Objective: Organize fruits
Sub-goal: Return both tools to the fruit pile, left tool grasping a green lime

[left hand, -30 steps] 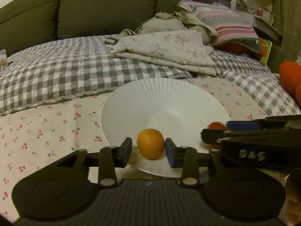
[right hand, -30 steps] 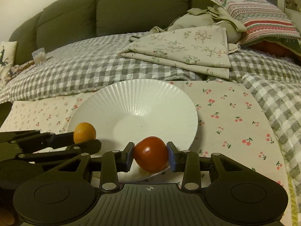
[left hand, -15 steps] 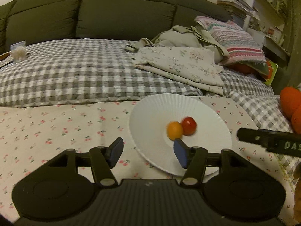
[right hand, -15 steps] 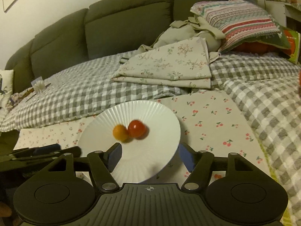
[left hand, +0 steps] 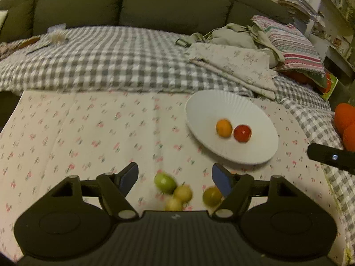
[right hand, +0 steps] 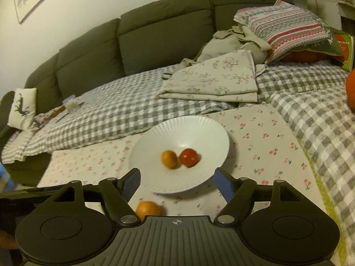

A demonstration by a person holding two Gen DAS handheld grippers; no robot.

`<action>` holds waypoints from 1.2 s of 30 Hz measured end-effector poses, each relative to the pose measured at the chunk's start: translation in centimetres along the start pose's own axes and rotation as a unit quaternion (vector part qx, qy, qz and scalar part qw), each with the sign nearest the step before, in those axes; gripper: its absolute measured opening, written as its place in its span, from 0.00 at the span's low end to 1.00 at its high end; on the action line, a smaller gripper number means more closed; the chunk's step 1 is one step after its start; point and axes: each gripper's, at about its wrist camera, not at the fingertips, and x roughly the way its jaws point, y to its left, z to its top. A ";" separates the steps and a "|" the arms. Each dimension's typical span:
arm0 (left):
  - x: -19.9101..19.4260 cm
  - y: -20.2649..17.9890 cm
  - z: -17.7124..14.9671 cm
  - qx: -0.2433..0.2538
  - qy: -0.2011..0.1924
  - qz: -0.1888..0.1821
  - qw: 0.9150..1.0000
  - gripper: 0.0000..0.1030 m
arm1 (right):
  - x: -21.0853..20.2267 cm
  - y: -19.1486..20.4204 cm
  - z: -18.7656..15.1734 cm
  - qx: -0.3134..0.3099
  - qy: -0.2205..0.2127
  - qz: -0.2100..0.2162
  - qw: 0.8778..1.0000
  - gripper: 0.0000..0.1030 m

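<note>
A white ribbed plate (left hand: pixel 250 153) (right hand: pixel 213 130) lies on the cherry-print cloth and holds a small orange (left hand: pixel 224 128) (right hand: pixel 169 159) and a red tomato (left hand: pixel 242 133) (right hand: pixel 188 157) side by side. My left gripper (left hand: pixel 175 177) is open and empty, above several green and yellow fruits (left hand: pixel 165 182) on the cloth near its fingers. My right gripper (right hand: pixel 176 180) is open and empty, just in front of the plate. Another orange fruit (right hand: pixel 147 209) lies on the cloth under its left finger. The right gripper's finger (left hand: pixel 328 157) shows at the right of the left wrist view.
A checked blanket (left hand: pixel 111 62) covers the green sofa (right hand: pixel 155 35) behind the cloth. Folded floral fabric (right hand: pixel 217 77) and a striped pillow (right hand: pixel 286 24) lie at the back right. Orange cushions (left hand: pixel 345 119) sit at the right edge.
Both grippers let go of the orange and the tomato in the plate, opened, and pulled back and up. The left view now shows loose fruits on the cloth near me.
</note>
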 end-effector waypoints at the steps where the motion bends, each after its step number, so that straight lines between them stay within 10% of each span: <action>1: -0.2 0.3 -0.4 -0.004 0.002 0.000 1.000 0.71 | -0.3 0.2 -0.2 0.000 0.002 0.004 1.000 0.73; 30: 3.1 -5.7 -7.3 0.201 0.019 -0.072 0.977 0.68 | 0.8 0.9 -4.1 -0.027 0.091 0.034 0.995 0.72; 36: 2.9 -5.1 -6.6 0.202 0.036 -0.103 0.973 0.47 | 1.2 0.9 -4.3 -0.032 0.096 0.033 0.994 0.68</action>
